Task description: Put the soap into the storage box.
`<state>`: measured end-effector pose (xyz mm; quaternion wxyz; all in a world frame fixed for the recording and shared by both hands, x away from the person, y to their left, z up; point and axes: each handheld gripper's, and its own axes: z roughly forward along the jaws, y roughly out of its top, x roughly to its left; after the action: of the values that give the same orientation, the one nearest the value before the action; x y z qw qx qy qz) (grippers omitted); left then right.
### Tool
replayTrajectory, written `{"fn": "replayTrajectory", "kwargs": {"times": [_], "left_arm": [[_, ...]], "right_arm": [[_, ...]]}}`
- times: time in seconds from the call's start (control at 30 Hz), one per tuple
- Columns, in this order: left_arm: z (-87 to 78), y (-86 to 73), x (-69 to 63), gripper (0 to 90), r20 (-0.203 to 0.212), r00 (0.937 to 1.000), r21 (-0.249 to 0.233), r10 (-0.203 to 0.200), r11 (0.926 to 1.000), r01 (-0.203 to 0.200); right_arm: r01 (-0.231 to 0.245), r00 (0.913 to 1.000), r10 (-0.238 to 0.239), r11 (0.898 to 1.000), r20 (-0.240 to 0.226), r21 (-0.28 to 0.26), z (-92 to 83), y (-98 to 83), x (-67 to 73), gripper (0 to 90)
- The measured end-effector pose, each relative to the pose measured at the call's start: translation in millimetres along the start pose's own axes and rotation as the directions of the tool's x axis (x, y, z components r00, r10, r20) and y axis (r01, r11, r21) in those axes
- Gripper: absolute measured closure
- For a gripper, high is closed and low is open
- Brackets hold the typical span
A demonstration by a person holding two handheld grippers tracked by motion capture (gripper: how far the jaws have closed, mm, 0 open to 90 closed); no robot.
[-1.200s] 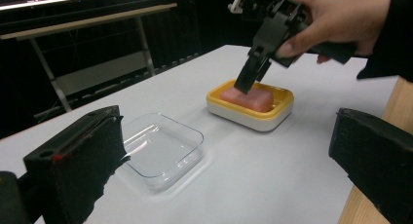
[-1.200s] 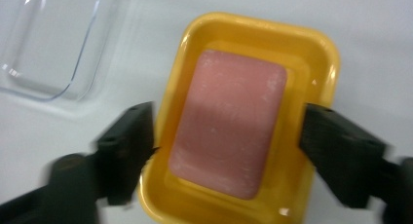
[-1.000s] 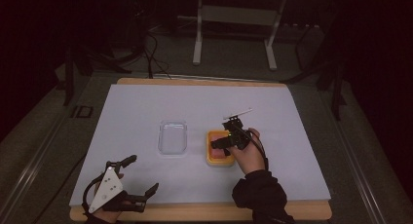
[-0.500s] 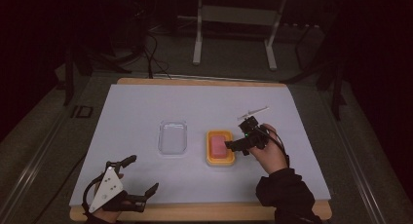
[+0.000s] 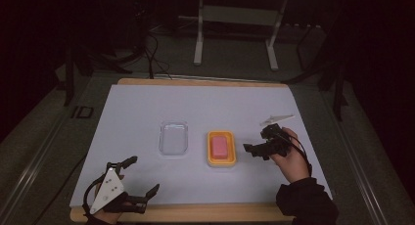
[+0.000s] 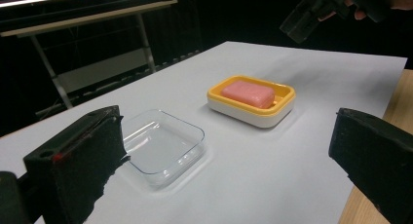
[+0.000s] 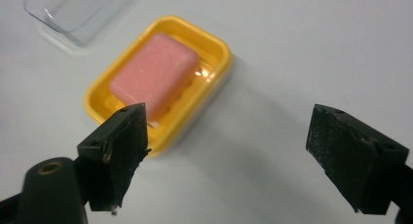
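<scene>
A pink soap bar (image 5: 219,146) (image 6: 248,93) (image 7: 153,75) lies in a yellow soap dish (image 5: 221,160) (image 6: 282,100) (image 7: 214,48) near the middle of the white table cover. To its left sits a clear plastic lid (image 5: 174,138) (image 6: 163,145) (image 7: 80,10), hollow side up. My right gripper (image 5: 251,149) (image 7: 229,156) hovers just right of the dish, open and empty, jaws pointing toward it. My left gripper (image 5: 145,175) (image 6: 224,160) rests at the table's front left edge, open with nothing between its jaws.
The white cover (image 5: 205,107) spreads over a wooden table (image 5: 195,213). Metal stand legs (image 5: 198,34) rise behind the far edge in the dark. The other hand's gripper (image 6: 316,9) shows at the top right of the left gripper view.
My right gripper has drawn back to the right, from over the soap dish to beside it, leaving the soap in the dish. The left gripper has stayed put.
</scene>
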<state>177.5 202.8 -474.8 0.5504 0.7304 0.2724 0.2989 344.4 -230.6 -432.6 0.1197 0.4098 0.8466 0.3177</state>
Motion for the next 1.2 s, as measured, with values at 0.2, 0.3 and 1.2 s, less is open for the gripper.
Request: {"fn": "replayTrajectory", "kwargs": {"times": [0.2, 0.3, 1.2], "left_arm": [[-0.2, 0.1, -0.4, 0.4, -0.001, 1.0, 0.0, 0.0, 1.0, 0.0], [-0.3, 0.1, -0.3, 0.4, -0.001, 1.0, -0.001, 0.0, 1.0, 0.0], [-0.1, 0.5, -1.1, 0.4, 0.0, 1.0, 0.0, 0.003, 1.0, -0.003]], "right_arm": [[0.013, 0.9991, -0.013, 1.0, 0.041, 0.006, -2.4, -14.4, -7.5, 15.0], [0.013, 0.9986, -0.013, 1.0, 0.051, 0.007, -3.8, -24.0, -10.3, 14.5], [-0.09, 0.9911, 0.098, 0.992, 0.09, -0.089, -29.5, -94.1, -26.1, 13.7]]}}
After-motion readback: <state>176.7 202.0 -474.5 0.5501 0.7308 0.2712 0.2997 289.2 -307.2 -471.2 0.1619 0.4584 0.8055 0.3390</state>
